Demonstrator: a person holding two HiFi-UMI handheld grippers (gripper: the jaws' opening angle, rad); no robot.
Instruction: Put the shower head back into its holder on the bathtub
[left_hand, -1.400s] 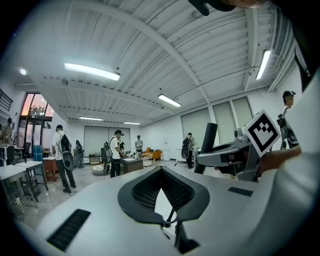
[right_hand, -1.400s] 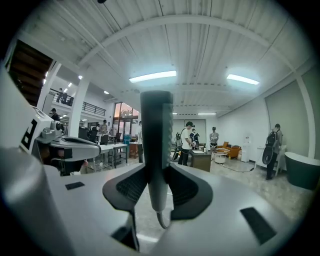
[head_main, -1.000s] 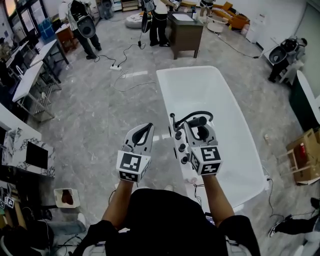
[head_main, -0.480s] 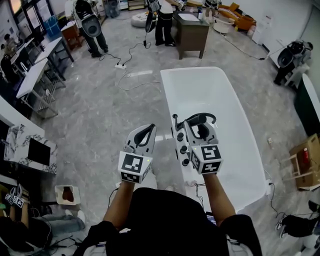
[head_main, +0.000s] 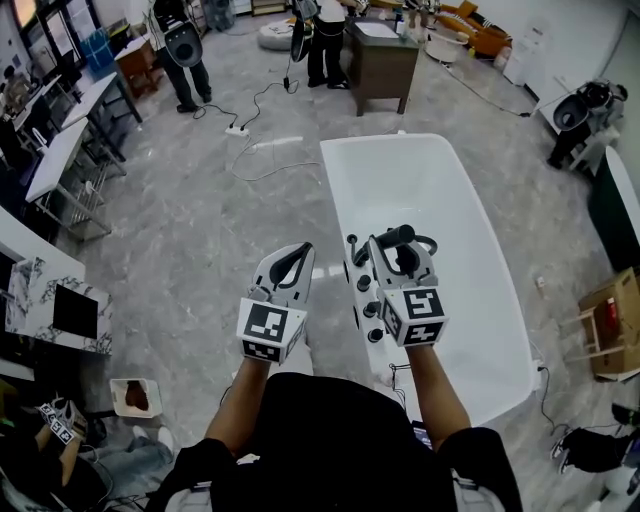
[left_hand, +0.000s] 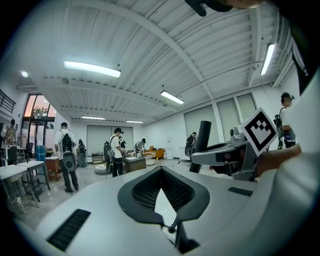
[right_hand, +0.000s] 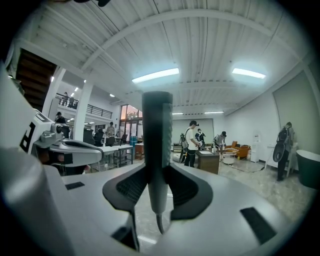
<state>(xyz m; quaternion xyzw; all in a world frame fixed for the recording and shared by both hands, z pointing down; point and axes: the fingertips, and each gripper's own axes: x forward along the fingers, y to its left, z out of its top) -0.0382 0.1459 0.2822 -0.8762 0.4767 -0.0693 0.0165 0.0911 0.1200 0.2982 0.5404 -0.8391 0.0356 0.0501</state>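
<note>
Nearest the person, the left gripper (head_main: 299, 251) (left_hand: 160, 171) is a smooth, pale grey plastic shell. Its ribbed black pads bow outward and meet at their tips, clenched on nothing, with only a thin diamond of light between them.

At its 3 o'clock is the right gripper (head_main: 394, 246) (right_hand: 156, 172), built the same way and grasping the shower head (head_main: 400, 238) (right_hand: 156, 131). The right gripper view shows this as a dark, matte, round-sided bar standing upright between the ribbed pads, which press on both of its sides. The bar narrows below the pads into a thinner grey stem.

In the head view the shower head pokes out at the gripper's 12 o'clock end. A black hose (head_main: 429, 243) curls off at 2 o'clock over the basin.

Round dark fittings (head_main: 364, 288) sit in a row on the tub rim just at the right gripper's 9 o'clock, between the two grippers. Which of them is the holder cannot be told.

The bathtub (head_main: 420, 180) is glossy white with rounded corners and runs away towards 12 o'clock, beneath and beyond the held shower head.

Around it lies a grey, veined stone floor (head_main: 190, 250). At 12 o'clock beyond the tub stands a boxy dark desk (head_main: 378, 65), with people (head_main: 322, 40) standing beside it.
</note>
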